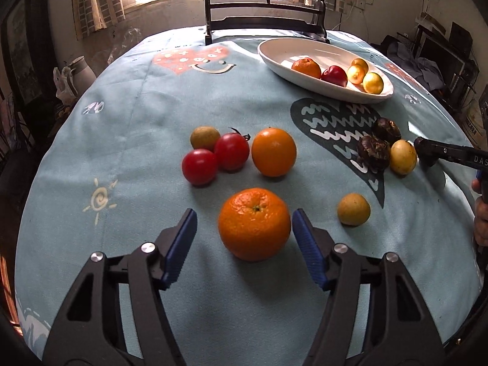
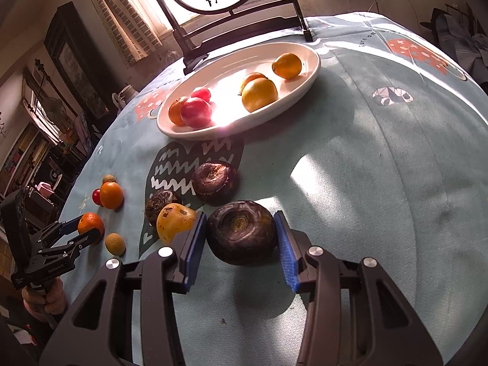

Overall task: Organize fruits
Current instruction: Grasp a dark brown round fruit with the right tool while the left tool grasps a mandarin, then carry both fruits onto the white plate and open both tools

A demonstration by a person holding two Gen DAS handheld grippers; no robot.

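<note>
My left gripper is spread wide around a dimpled orange mandarin on the pale blue printed tablecloth; both blue pads stand clear of its skin, and its stem end faces up. My right gripper brackets a dark purple, wrinkled round fruit, its scarred end turned upward; I cannot tell whether the pads press it. Just left of that fruit lies a yellow blemished fruit. Farther off sits the long white oval dish, its long axis slanting up to the right, holding several fruits.
</note>
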